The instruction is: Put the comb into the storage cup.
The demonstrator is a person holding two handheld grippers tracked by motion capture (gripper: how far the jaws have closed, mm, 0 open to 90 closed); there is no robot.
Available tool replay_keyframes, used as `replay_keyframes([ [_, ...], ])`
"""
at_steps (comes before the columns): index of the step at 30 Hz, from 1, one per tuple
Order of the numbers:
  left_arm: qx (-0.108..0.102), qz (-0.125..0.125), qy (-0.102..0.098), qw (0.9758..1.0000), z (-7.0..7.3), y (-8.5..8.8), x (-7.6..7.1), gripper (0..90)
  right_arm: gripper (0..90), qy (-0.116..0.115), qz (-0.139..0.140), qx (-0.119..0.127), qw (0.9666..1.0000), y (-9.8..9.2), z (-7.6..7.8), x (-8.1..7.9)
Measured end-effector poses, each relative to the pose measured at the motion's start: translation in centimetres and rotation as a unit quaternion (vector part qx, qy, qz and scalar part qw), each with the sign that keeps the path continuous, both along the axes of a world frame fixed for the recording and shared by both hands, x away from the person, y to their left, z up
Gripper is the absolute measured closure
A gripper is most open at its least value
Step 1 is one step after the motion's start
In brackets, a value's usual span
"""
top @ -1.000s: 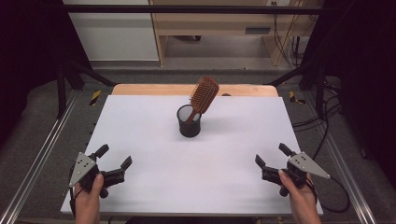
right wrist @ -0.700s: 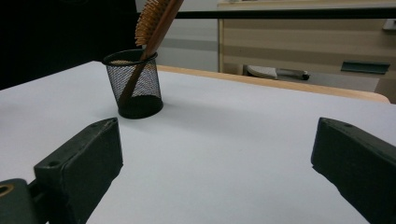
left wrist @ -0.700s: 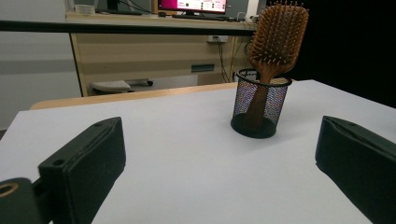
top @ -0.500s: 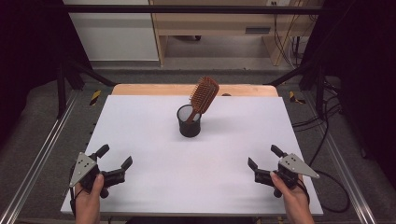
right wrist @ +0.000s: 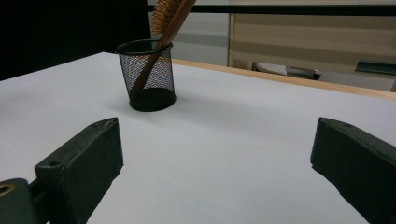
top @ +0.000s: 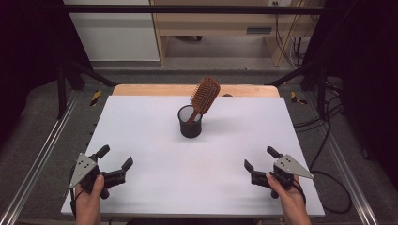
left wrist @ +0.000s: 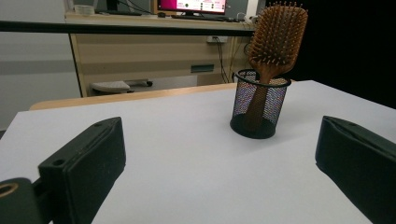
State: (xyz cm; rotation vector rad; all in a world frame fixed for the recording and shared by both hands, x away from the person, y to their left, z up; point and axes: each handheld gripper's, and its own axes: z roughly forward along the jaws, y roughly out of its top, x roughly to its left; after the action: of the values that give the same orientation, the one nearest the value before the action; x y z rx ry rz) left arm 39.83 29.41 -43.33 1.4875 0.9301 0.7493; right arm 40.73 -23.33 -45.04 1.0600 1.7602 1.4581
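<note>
Hairbrush [top: 204,96] leaning in mesh cup [top: 190,122] mid table [top: 141,126], left tool [top: 115,165] and right tool [top: 261,161] both wide, empty, at near corners.

Brush in cup, my grippers near the table's front corners.
From my left gripper [top: 114,162] the cup [top: 190,121] holding the brush [top: 203,97] sits at one o'clock; from my right gripper [top: 262,158], eleven.

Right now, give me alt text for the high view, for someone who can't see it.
A wooden hairbrush stands handle-down, leaning, in a black mesh cup at the middle of a white table. Two hand-held grippers, left gripper and right gripper, sit at the near corners, jaws open and empty.
</note>
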Motion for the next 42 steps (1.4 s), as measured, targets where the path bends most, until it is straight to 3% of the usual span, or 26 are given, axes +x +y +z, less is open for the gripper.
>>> replay_keyframes([
  [42, 0.003, -0.002, -0.001, 1.0, 0.0, -0.1, 0.0, 2.1, 2.6, -0.007, 0.02, -0.005, 0.9998, 2.4, -1.1, 1.9],
])
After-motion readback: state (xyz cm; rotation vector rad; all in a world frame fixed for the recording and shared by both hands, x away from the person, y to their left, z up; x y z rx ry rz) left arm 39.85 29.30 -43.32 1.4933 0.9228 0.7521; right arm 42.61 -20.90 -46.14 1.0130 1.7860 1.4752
